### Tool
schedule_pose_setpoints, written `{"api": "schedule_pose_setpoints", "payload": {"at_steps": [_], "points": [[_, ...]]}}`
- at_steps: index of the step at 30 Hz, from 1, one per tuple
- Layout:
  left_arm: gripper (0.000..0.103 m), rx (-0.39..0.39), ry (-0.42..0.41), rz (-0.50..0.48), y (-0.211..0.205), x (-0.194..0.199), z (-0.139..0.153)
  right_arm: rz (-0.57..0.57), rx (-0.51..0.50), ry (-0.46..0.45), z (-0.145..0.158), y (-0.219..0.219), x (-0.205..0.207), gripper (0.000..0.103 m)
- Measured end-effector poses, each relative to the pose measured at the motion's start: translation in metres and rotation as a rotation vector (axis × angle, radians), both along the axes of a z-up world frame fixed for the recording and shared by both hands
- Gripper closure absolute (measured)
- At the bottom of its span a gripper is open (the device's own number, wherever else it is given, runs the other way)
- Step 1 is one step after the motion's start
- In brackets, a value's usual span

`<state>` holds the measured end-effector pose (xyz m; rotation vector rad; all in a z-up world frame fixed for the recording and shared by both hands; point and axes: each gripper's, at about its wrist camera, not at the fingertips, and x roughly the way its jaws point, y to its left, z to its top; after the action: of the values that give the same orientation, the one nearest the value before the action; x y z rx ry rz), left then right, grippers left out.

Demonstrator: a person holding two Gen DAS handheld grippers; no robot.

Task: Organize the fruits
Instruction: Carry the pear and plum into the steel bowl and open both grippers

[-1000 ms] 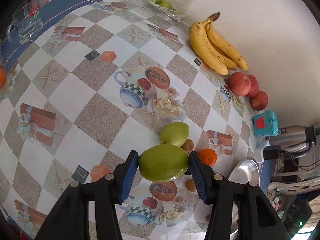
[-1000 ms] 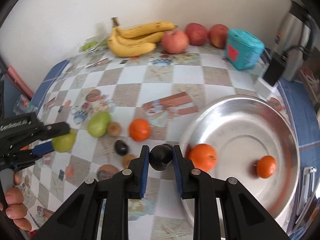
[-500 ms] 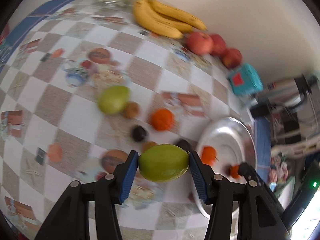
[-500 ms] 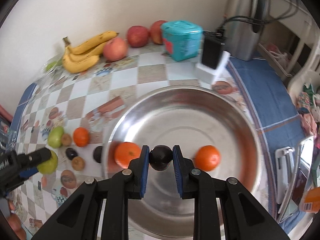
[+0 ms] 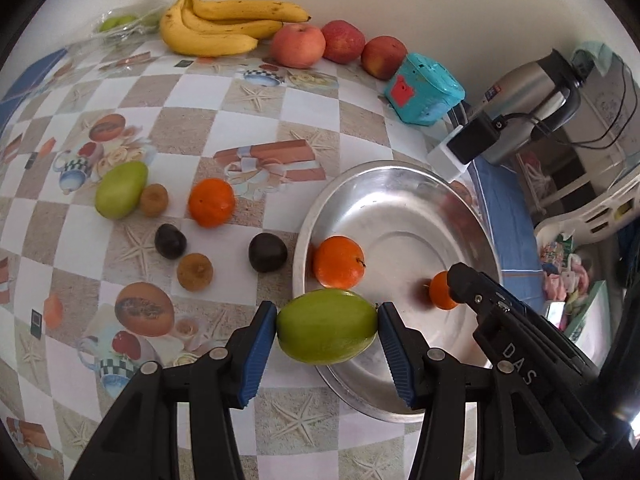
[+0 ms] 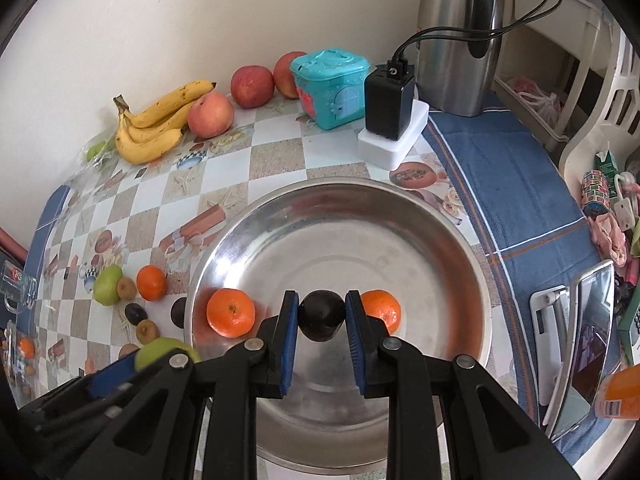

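My left gripper is shut on a green mango, held over the near rim of the steel bowl. My right gripper is shut on a dark round fruit above the bowl's middle. Two oranges lie in the bowl. On the tablecloth left of the bowl lie another green mango, an orange, two dark fruits and two small brown fruits.
Bananas and three apples line the back wall. A teal box, a black charger on a white block and a steel kettle stand behind the bowl. A bag of green fruit sits far left.
Both grippers have swung right from the loose fruit toward the bowl, each keeping its fruit. The right gripper now hangs over the bowl's middle and the left one over its near rim.
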<state>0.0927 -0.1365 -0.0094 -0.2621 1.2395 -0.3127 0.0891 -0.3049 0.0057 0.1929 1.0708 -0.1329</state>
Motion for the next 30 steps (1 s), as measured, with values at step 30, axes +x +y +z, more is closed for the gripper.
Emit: {"api": "schedule_pose_setpoints", "payload": {"at_steps": [30], "points": [[0.047,-0.043,0.036,-0.001,-0.004,0.003,-0.012,-0.051,0.062,0.070,-0.015,-0.015,-0.002,0.078]]}}
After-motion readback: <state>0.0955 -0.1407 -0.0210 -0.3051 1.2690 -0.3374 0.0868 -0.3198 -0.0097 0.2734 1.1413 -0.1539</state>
